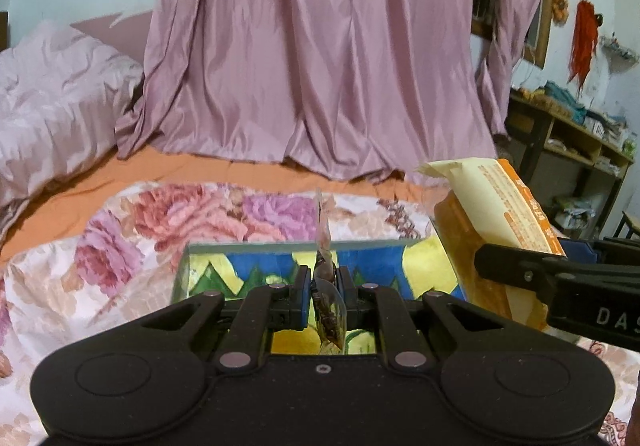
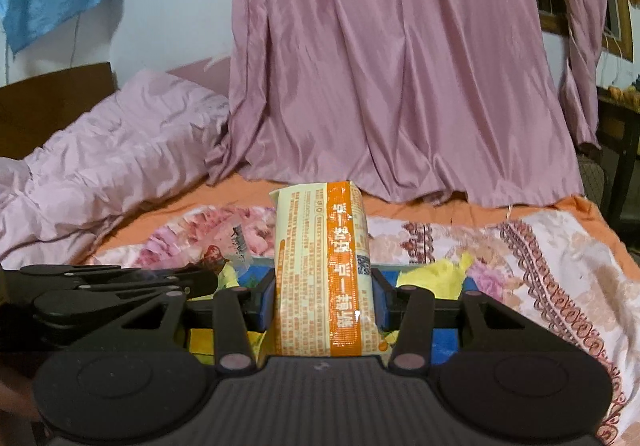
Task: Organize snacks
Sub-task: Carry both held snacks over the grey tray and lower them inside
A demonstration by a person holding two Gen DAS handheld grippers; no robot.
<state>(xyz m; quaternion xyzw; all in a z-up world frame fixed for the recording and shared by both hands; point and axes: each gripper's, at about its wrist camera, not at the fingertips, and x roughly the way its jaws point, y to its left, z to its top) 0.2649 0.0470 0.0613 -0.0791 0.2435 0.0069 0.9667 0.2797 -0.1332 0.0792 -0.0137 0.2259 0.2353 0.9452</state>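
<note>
— Listing item one: what does the left hand-held gripper carry?
— One small clear packet with dark brown contents, clamped edge-on between the blue pads, its sealed top standing upright above the fingers.
— Item two, the right hand-held gripper?
— Clenched on a cream-and-orange snack pack printed with Chinese text; the pack stands upright and fills the gap between the fingers. In the left wrist view it appears tilted at the right edge.
— What lies under both?
— A shallow box with a blue, yellow and green picture, resting on a floral blanket spread over the bed. Both packets hang above the box; whether either touches it cannot be told.
— Other contents?
— Something yellow and crumpled beside the right gripper's finger.
— Surroundings?
— Mauve curtain behind, pink bedding heaped at the left, an orange sheet between curtain and blanket, wooden shelves at the right.
</note>
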